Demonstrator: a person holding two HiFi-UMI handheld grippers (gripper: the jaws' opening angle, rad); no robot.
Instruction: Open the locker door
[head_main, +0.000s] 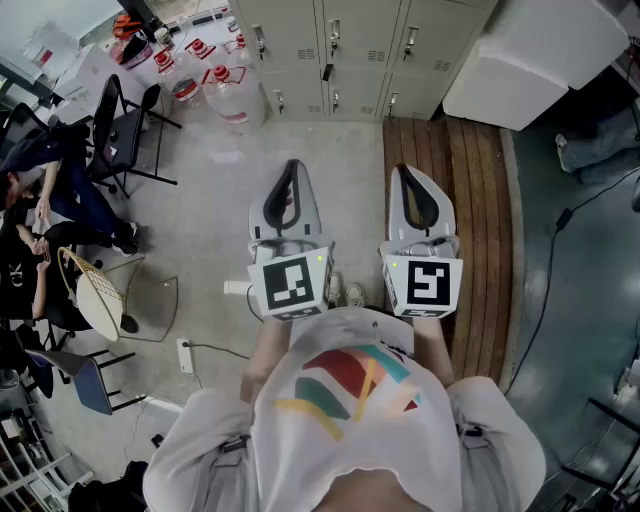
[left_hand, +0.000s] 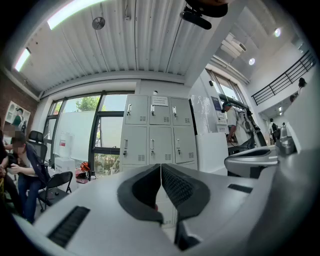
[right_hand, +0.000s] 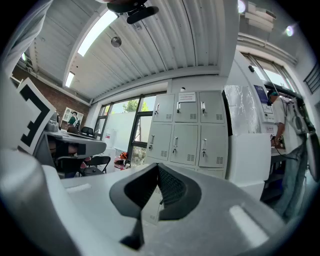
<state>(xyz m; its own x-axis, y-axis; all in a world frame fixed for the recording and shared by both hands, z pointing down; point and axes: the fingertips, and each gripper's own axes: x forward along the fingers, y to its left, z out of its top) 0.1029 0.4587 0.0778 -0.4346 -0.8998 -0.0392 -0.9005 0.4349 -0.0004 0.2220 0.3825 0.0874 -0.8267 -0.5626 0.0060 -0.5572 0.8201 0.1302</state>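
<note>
Poster: Claws first. We've got the left gripper (head_main: 291, 168) with its jaws pressed tight together. In the left gripper view the ribbed pads (left_hand: 176, 186) meet along one line with nothing between them. Same deal on the right gripper (head_main: 403, 172): squeezed closed, nothing pinched. We're holding both level, side by side, out in front of our chest.

Reply: Ok, and where are the lockers (head_main: 335, 50) from there?

Poster: Straight ahead, well apart from both tips. It's a beige bank against the wall, three columns wide. Every door we can see is closed, each with a small handle and a vent slot. We can't tell which door is the one to open, and we're touching none of them.

Reply: What's around us?

Poster: Bare concrete floor (head_main: 215, 200) runs from under the left gripper up to the lockers. A wooden plank platform (head_main: 475, 200) lies under the right one and reaches the bottom row. A big white unit (head_main: 530, 55) stands just beside the lockers on the right. On the left are clear water jugs (head_main: 228, 85) with red caps, then a black chair (head_main: 125, 135). A seated person (head_main: 40, 215) is at the far left edge. The gripper views also show a tall window (left_hand: 75, 130) left of the lockers.
</note>
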